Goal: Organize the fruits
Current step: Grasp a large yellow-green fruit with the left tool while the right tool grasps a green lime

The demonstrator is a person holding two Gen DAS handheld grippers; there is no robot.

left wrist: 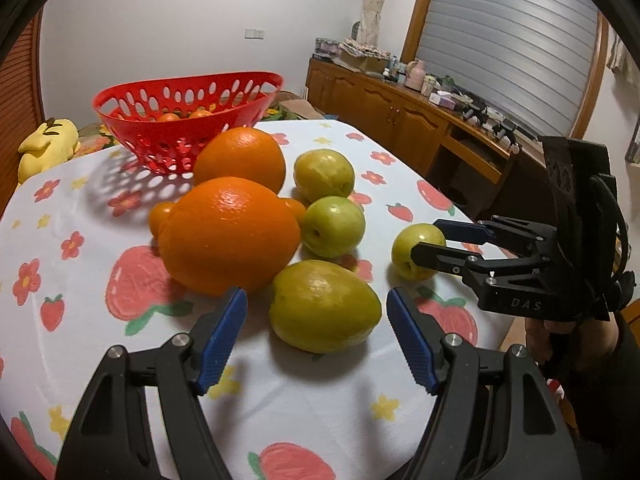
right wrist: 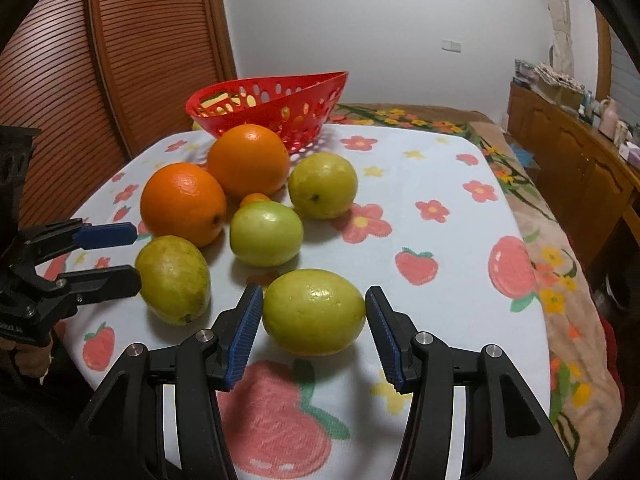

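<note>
Two small orange citrus fruits [left wrist: 162, 216] showed only as slivers on either side of the big front orange [left wrist: 230, 236], which covered the rest of them. Inside the perforated red plastic basket [left wrist: 188, 120], orange fruit [left wrist: 168, 117] was glimpsed only through the holes, so its count could not be told. The clutter of small bottles and boxes on the wooden sideboard [left wrist: 440, 92] was too small and blurred to name. A yellow plush toy [left wrist: 48, 148] was cut off by the lens rim.

Sharp, bright overhead light, fisheye-bent edges
</note>
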